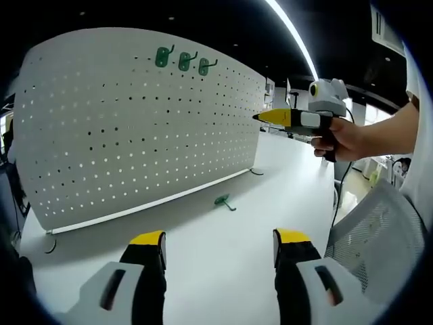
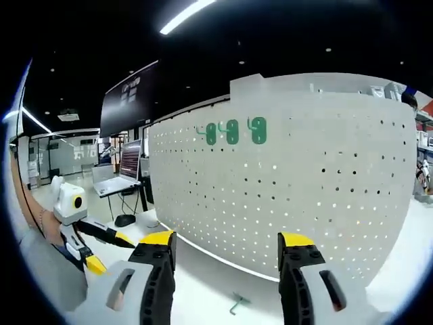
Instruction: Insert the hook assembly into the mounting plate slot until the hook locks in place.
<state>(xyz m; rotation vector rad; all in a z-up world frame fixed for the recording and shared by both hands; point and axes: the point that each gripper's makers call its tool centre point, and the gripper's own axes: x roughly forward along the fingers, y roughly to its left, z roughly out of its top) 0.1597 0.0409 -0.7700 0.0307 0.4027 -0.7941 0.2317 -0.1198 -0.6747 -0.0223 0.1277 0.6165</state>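
Loose green hook (image 1: 223, 201) lying on the worktop (image 1: 223, 271) near pegboard's (image 1: 135, 128) foot; small, light, stiff, best pinched by its plate. Both hand-held grippers (image 1: 218, 247) (image 2: 226, 250) wide open, empty.

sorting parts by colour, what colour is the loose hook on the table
Green plastic hook, clearest in the left gripper view.

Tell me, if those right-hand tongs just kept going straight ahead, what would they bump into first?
Probably the white perforated pegboard panel, somewhat below the three green plastic hooks hung on it. The right tongs are open and empty, with nothing between them and the board, though depth is hard to judge.
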